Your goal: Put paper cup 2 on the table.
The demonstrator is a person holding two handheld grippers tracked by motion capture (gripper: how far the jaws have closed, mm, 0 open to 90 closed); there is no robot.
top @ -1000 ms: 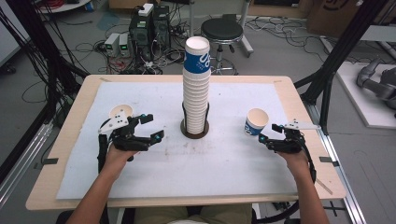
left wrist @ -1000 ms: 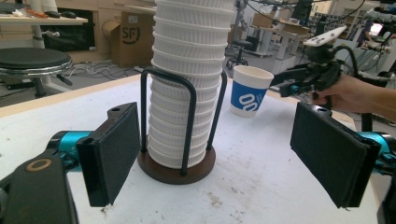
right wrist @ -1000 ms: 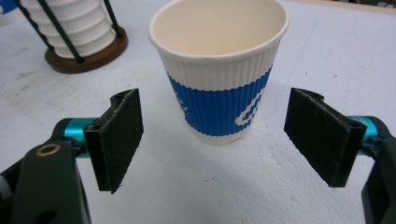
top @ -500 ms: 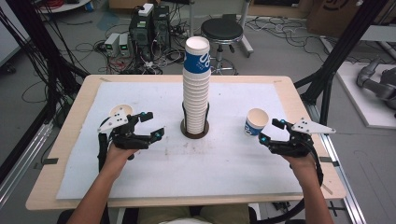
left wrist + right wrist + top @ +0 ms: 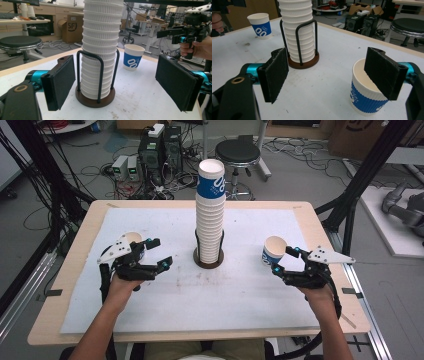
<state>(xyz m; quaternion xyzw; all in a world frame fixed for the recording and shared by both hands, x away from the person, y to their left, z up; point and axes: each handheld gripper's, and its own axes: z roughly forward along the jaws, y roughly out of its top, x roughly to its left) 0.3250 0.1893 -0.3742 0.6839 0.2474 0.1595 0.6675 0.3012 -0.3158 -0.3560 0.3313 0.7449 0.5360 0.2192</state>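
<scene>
Nearest the person, the right tongs [image 5: 280,261] hang above the right part of the worktop [image 5: 250,320], jaws spread wide and grasping nothing. The right cup [image 5: 274,251], white with a blue band, stands upright on the white sheet just beside these tongs. In the right gripper view one pad [image 5: 384,72] hangs over that cup's open rim [image 5: 367,97] while the other pad [image 5: 274,75] stands well off to the side over bare sheet; whether the near pad touches the rim I cannot tell. The cup is not squarely between the jaws but under one of them.

On the other side the left tongs [image 5: 157,252] are released as well, jaws apart with nothing between the pads. The left cup [image 5: 133,239] stands upright just behind them in the high view, partly hidden by the grey plate on top of the gripper. In the right gripper view the same cup [image 5: 260,25] shows clearly, resting alone on the sheet.

Farther out, at the middle of the worktop, a tall stack of cups [image 5: 210,215] rises from a wire holder [image 5: 208,259] with a round dark base. In the left gripper view the stack [image 5: 101,47] sits framed between the two open pads but well ahead of them, untouched, with the right cup [image 5: 133,57] beyond it.
</scene>
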